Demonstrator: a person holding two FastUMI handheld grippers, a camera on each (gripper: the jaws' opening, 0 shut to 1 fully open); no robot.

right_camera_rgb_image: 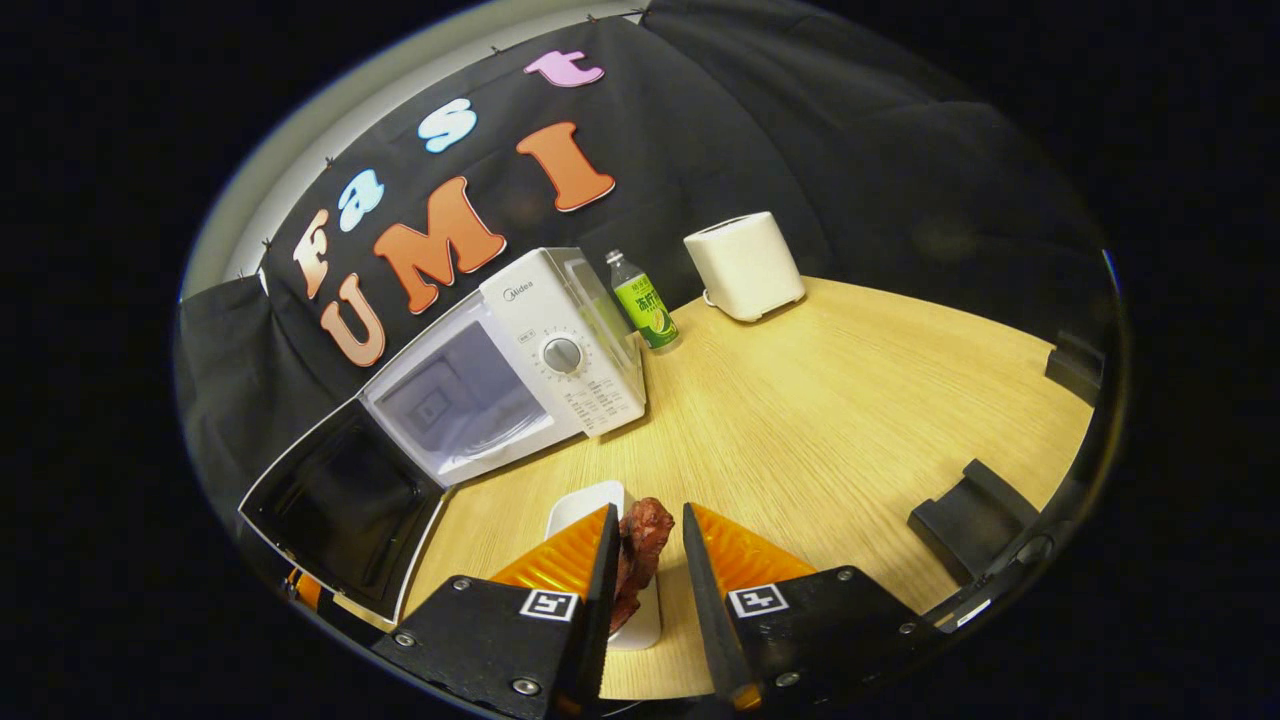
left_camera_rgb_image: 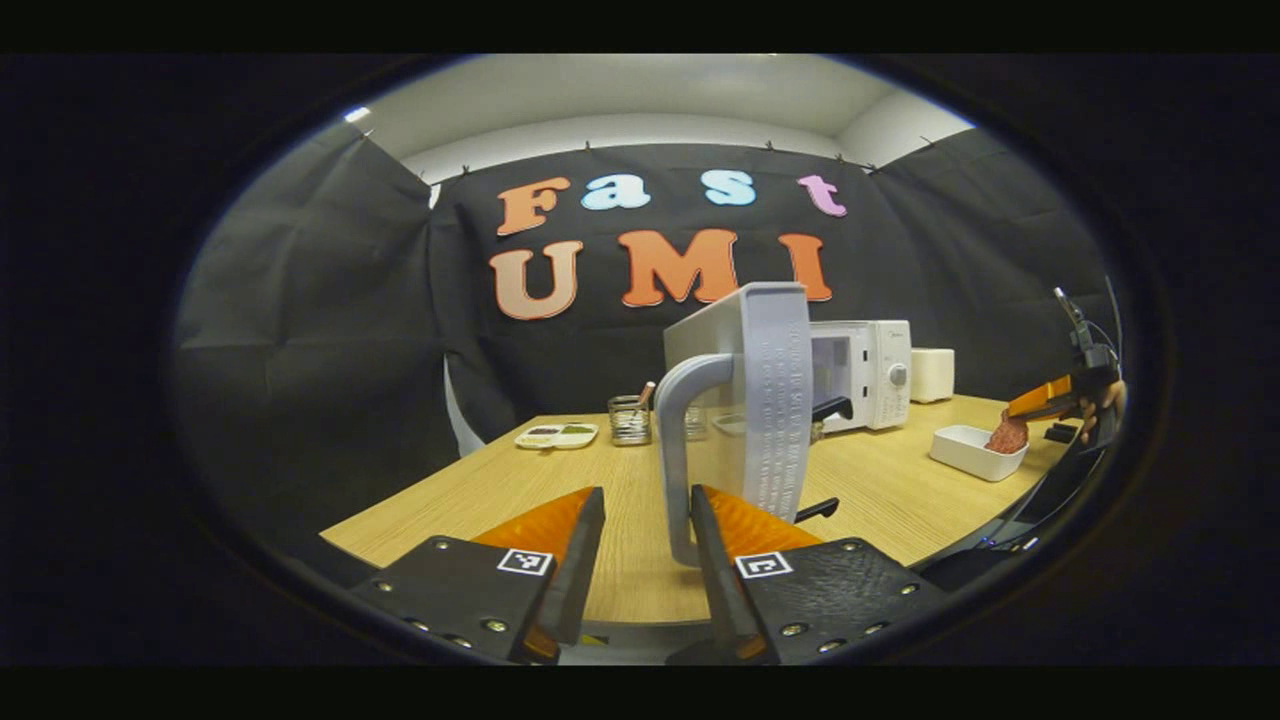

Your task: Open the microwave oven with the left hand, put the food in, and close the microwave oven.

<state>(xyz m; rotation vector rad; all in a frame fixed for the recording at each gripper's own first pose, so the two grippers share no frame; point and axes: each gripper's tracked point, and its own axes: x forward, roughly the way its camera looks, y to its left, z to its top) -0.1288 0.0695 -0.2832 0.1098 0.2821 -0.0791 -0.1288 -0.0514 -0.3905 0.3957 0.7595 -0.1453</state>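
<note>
Beside the microwave (right_camera_rgb_image: pixel 520 350), door (left_camera_rgb_image: pixel 760 400) swung wide with the left tool (left_camera_rgb_image: pixel 648 560) spread apart around its handle, the right tool (right_camera_rgb_image: pixel 645 560) looks clamped on the food (right_camera_rgb_image: pixel 640 545) over the dish (right_camera_rgb_image: pixel 585 505), so next it goes inside.

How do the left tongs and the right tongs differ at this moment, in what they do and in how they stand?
The left tongs stand at the handle of the open microwave door, one finger beside it; the right tongs have a reddish piece of food between them. The left tongs gape wider than the handle; the right tongs stand narrower, over the white dish. Both have orange fingers.
</note>
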